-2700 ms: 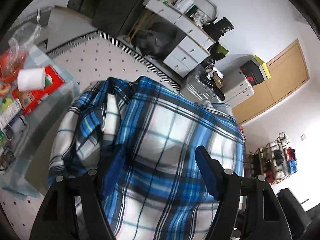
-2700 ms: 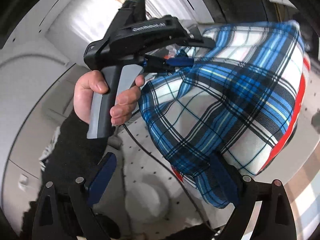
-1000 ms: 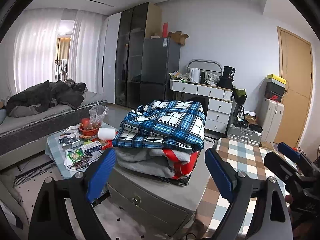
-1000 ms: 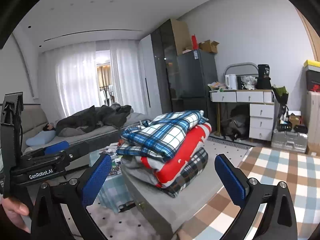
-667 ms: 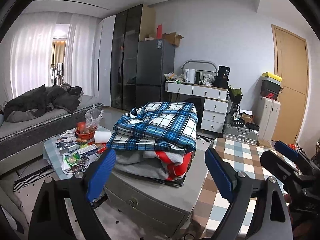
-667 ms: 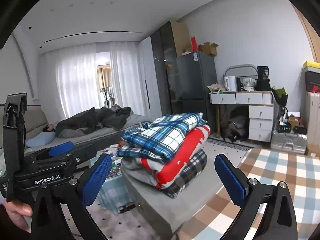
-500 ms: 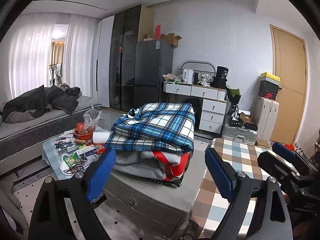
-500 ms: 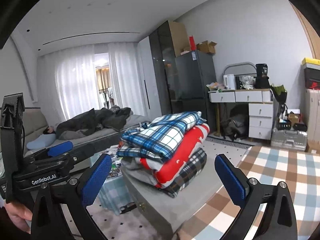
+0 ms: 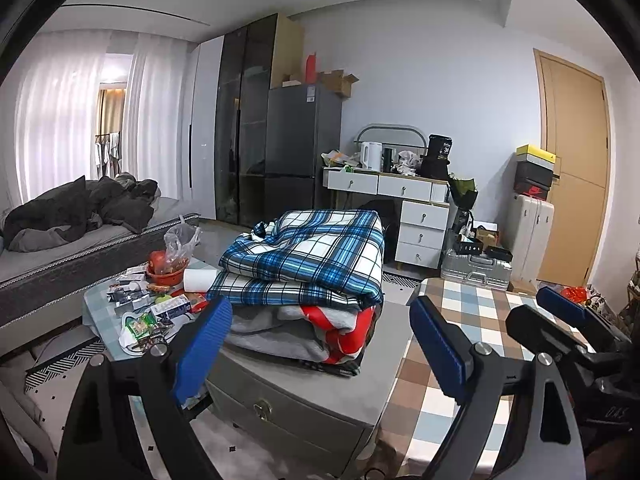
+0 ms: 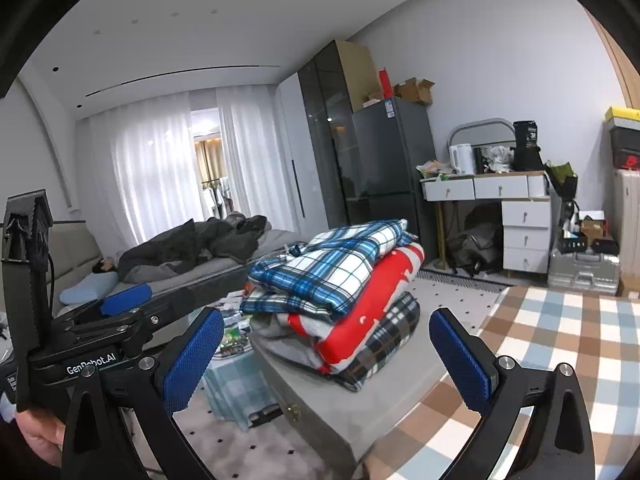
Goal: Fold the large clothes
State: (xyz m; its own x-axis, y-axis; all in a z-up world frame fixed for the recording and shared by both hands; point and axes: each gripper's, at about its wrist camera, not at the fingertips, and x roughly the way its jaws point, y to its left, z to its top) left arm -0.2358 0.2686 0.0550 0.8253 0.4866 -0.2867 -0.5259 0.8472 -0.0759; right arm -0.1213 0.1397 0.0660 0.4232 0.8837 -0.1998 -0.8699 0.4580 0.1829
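A folded blue and white plaid garment (image 9: 308, 260) (image 10: 332, 264) tops a stack with a red and white piece (image 10: 372, 300) and a dark checked piece (image 10: 388, 332) on a grey cabinet (image 9: 304, 400) (image 10: 344, 396). My left gripper (image 9: 320, 344) is open and empty, held back from the stack. My right gripper (image 10: 324, 354) is also open and empty, short of the stack. In the left wrist view the right gripper's fingers (image 9: 560, 310) show at the right edge. In the right wrist view the left gripper's fingers (image 10: 126, 294) show at the left, with a hand (image 10: 40, 440) on its handle.
A checked cloth (image 9: 472, 320) (image 10: 560, 340) covers the surface to the right of the cabinet. A low table (image 9: 100, 308) with snacks, a red bowl (image 9: 166, 272) and a paper roll stands left. A sofa (image 9: 80, 240), a fridge (image 9: 300, 144), white drawers (image 9: 420, 224) and a silver case (image 9: 476, 268) lie beyond.
Earlier both grippers were at the plaid garment, the left one in the cloth. Both have drawn back and the garment lies folded on the stack. Over the last second little has changed.
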